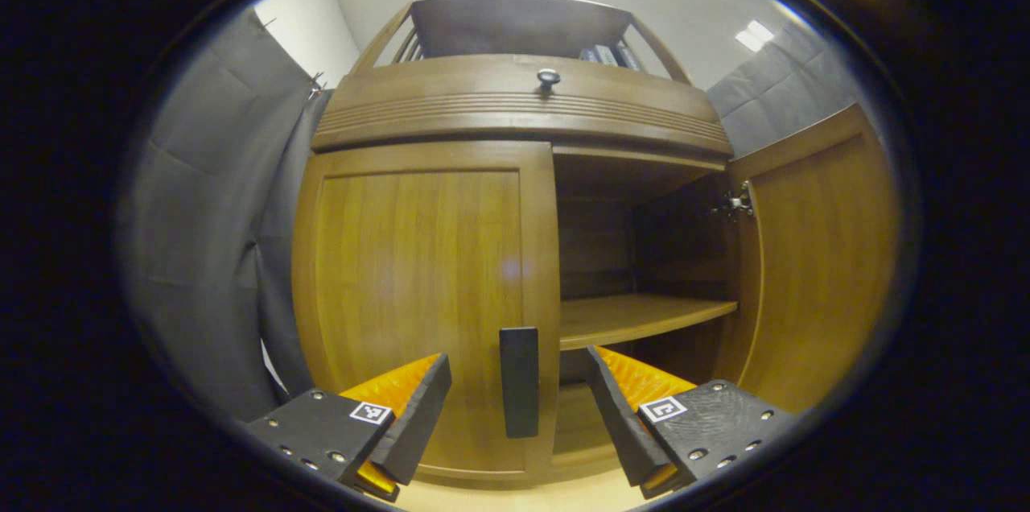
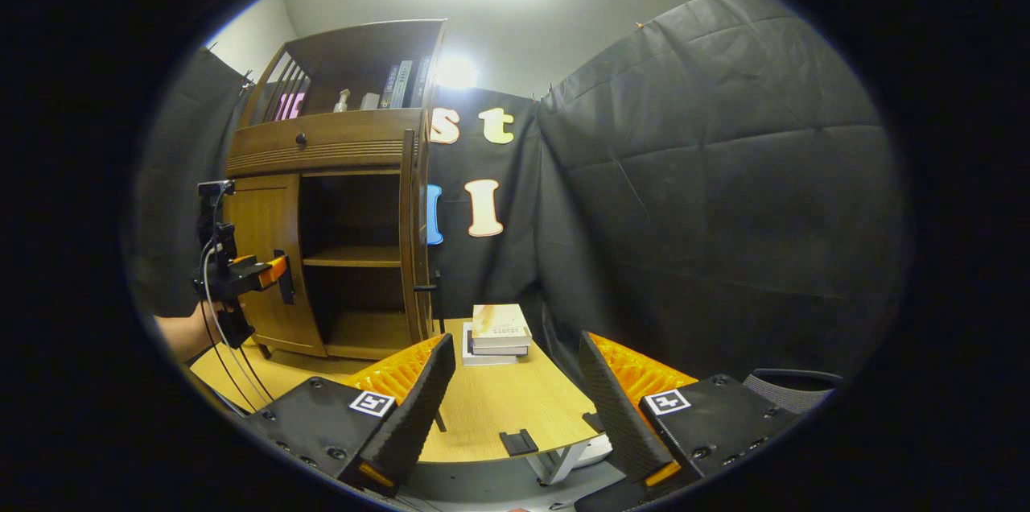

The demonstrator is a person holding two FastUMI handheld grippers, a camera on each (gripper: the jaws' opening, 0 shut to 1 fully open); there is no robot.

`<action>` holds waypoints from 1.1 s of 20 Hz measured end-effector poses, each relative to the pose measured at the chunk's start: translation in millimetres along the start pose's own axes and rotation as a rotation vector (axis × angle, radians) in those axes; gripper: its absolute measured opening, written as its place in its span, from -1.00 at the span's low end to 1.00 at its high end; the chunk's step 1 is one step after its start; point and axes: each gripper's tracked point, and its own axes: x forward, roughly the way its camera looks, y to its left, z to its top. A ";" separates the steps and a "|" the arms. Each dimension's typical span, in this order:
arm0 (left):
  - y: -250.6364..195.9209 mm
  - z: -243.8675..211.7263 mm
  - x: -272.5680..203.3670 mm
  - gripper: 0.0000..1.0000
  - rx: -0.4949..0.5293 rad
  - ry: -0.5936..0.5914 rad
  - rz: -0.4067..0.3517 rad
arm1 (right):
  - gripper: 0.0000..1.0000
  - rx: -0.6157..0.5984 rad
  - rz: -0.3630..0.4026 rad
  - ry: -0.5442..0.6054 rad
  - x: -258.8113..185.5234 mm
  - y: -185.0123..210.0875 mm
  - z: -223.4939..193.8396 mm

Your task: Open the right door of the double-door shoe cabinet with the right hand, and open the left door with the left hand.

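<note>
Left door (image 1: 418, 295) is shut, dead ahead of my left gripper (image 1: 519, 407). Jaws wide apart, nothing held; the door's black handle (image 1: 519, 381) stands between the fingertips, neither finger touching as far as I can tell. My guess is a rigid wooden panel on hinges: moderate weight, swings stiffly, no give. Best hold is that vertical bar handle at the inner edge, far from the hinge side, so leverage is good. Smooth finish may be slippery, so pinch square.

Right gripper (image 2: 515, 407) is also spread wide and empty, hanging over the table (image 2: 483, 407), well back from the cabinet (image 2: 322, 150).

Right door (image 1: 813, 262) is swung open; one shelf (image 1: 636, 317) shows inside.

Count: two doors, one open and one shut; one knob (image 1: 548, 78) on the drawer above; one stack of books (image 2: 499, 332) on the table.
</note>
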 end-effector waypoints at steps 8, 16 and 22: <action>-1.3 -18.9 -4.9 0.62 -0.019 0.106 0.007 | 0.84 0.003 0.004 0.013 -1.0 3.4 -3.2; -5.3 -29.2 5.5 -0.49 0.006 0.173 0.014 | 0.94 0.016 0.011 0.005 1.2 0.1 -3.6; 0.3 -21.5 -36.4 -0.53 -0.004 0.160 0.020 | 0.94 0.050 0.039 -0.007 10.3 3.8 -5.3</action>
